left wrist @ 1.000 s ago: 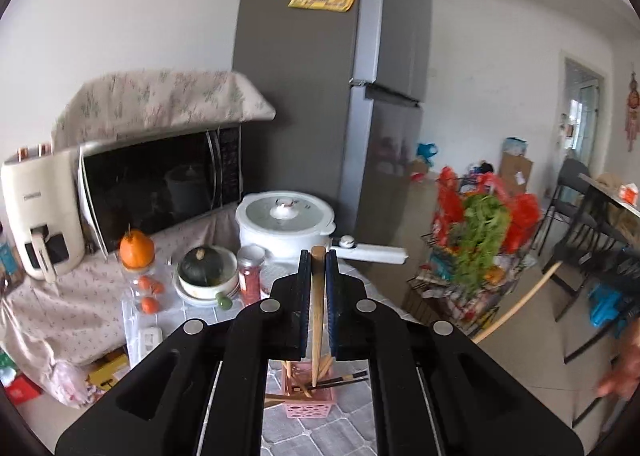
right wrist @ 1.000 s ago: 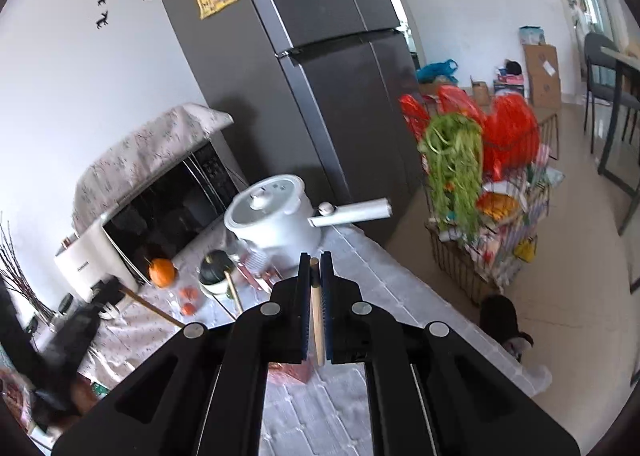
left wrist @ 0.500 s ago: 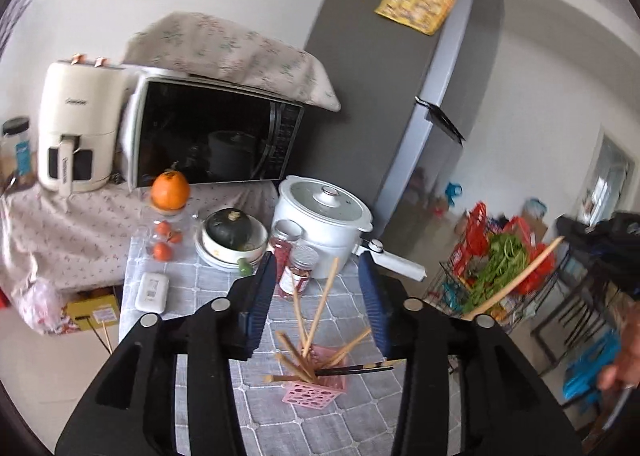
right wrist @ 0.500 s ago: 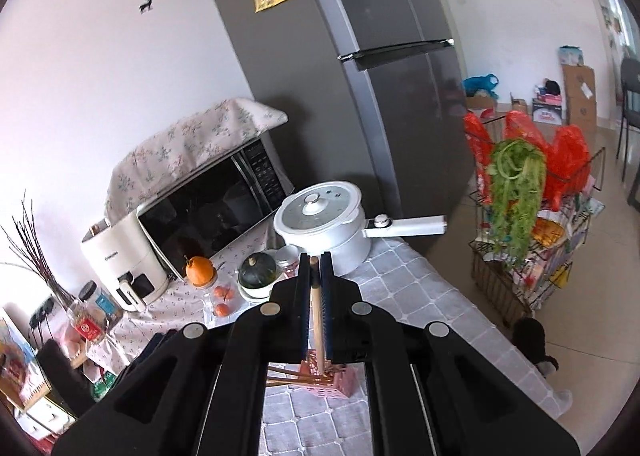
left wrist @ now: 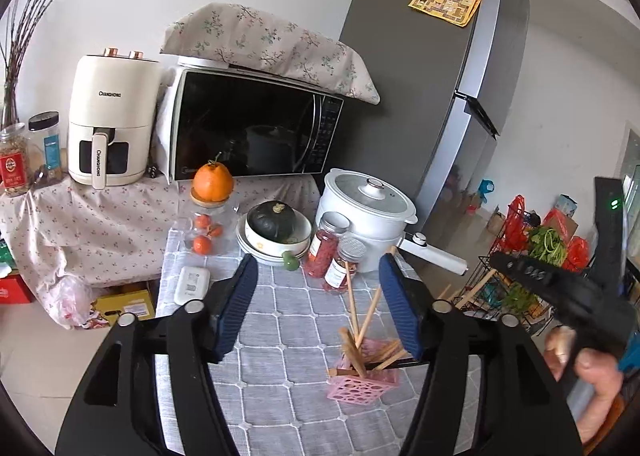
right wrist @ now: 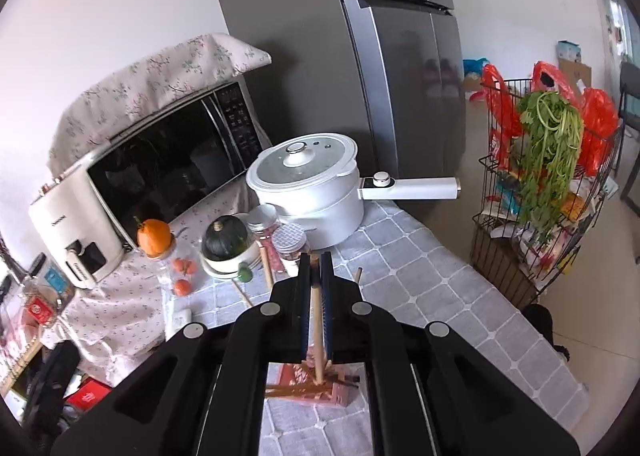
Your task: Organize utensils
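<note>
Left claw point(left wrist: 318, 306): jaws spread wide, nothing between the blue pads. It hangs above the counter point(left wrist: 280, 408) with the quilted grey cloth under it. Past its left finger: white remote-like box point(left wrist: 192, 285), jar of small oranges point(left wrist: 204, 230) with one large orange on the lid, bowl stack with a dark squash point(left wrist: 277, 218). These sit well back from the claw, probably out of the working zone.

Between the fingers, nearer the right one: pink perforated holder point(left wrist: 362, 378), standing on the counter. Several wooden chopsticks point(left wrist: 352, 306) stick out of it, leaning at mixed angles; a few lie almost flat across the rim. Judgement: empty, wide-open jaws suit a claw that has nothing to deliver just now.

Beyond the holder: two red-filled spice jars point(left wrist: 326, 246), white electric pot point(left wrist: 366, 206).

Right claw point(right wrist: 316, 268): pressed shut on a single chopstick point(right wrist: 317, 330), shaft running along the fingers, roughly upright. Its lower end is directly over the holder point(right wrist: 320, 386), at or inside the opening; actual contact can't be resolved. An upright hold makes sense: the tip drops into a cell rather than skidding over the rim.

Left of this claw, another chopstick point(right wrist: 266, 266) rises from below.

Task status, estimated: most sticks in the holder, this one at insertion.
</note>
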Demonstrator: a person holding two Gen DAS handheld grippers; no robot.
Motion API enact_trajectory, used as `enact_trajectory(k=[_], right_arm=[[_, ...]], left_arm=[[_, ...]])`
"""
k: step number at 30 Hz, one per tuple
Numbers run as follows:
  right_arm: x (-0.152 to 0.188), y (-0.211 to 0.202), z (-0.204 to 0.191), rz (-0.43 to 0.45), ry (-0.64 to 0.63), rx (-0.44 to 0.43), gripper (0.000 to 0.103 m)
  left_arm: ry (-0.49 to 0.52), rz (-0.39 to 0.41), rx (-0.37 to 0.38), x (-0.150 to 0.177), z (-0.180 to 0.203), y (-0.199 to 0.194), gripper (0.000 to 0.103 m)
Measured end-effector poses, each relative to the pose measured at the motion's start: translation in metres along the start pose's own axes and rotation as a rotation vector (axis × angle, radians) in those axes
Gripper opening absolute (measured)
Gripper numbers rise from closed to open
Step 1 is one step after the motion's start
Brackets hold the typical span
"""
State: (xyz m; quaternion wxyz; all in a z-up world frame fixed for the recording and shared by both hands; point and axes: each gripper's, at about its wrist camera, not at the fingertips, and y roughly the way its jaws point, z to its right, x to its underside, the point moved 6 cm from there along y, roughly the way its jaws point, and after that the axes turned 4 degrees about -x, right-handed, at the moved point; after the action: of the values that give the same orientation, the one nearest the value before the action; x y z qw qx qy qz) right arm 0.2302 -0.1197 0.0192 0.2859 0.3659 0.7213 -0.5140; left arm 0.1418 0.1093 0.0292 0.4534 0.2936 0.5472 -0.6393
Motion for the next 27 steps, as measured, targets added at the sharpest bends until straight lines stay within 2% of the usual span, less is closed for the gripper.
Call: enact_trajectory(k=[1, 4, 5, 6, 8, 10, 11, 12, 14, 15, 18, 22, 25, 27], right_arm=[[0.002, 0.004, 0.0, 0.0, 0.001, -0.002, 0.005], [0.006, 0.002, 0.0, -0.007, 0.02, -0.037, 0.011], [0.006, -0.005, 0.0, 0.008, 0.023, -0.042, 0.023], [0.006, -0.013, -0.001, 0.023, 0.02, -0.043, 0.041], [0.004, -0.032, 0.0, 0.066, 0.021, -0.036, 0.059], [0.006, -0.057, 0.002, 0.111, 0.006, 0.0, 0.067], [0.009, -0.066, 0.004, 0.126, -0.002, 0.024, 0.076], [0.013, -0.077, 0.008, 0.147, -0.012, 0.062, 0.085], [0.022, -0.097, 0.018, 0.19, -0.019, 0.146, 0.093], [0.028, -0.106, 0.025, 0.212, -0.018, 0.18, 0.096], [0.051, -0.132, 0.044, 0.228, -0.035, 0.263, 0.096], [0.081, -0.153, 0.07, 0.194, -0.038, 0.314, 0.096], [0.106, -0.155, 0.091, 0.104, 0.038, 0.231, 0.096], [0.119, -0.139, 0.107, -0.013, 0.101, 0.136, 0.096]], left_arm=[[-0.003, 0.003, 0.0, 0.0, -0.001, -0.001, 0.067], [-0.008, 0.036, -0.019, -0.003, -0.004, -0.008, 0.091], [-0.006, 0.052, -0.025, -0.004, -0.004, -0.012, 0.096], [0.003, 0.069, -0.036, -0.006, -0.003, -0.017, 0.096], [0.028, 0.089, -0.074, -0.007, 0.002, -0.026, 0.096], [0.048, 0.109, -0.115, -0.007, 0.006, -0.031, 0.096], [0.063, 0.123, -0.143, -0.005, 0.009, -0.035, 0.096], [0.075, 0.13, -0.169, -0.003, 0.012, -0.038, 0.096], [0.103, 0.131, -0.218, 0.002, 0.017, -0.043, 0.096], [0.113, 0.131, -0.238, 0.005, 0.019, -0.045, 0.096], [0.131, 0.134, -0.27, 0.016, 0.025, -0.057, 0.096], [0.073, 0.118, -0.218, 0.036, 0.023, -0.072, 0.096], [0.044, 0.132, -0.196, 0.043, 0.022, -0.084, 0.096], [0.056, 0.133, -0.179, 0.045, 0.022, -0.088, 0.096]])
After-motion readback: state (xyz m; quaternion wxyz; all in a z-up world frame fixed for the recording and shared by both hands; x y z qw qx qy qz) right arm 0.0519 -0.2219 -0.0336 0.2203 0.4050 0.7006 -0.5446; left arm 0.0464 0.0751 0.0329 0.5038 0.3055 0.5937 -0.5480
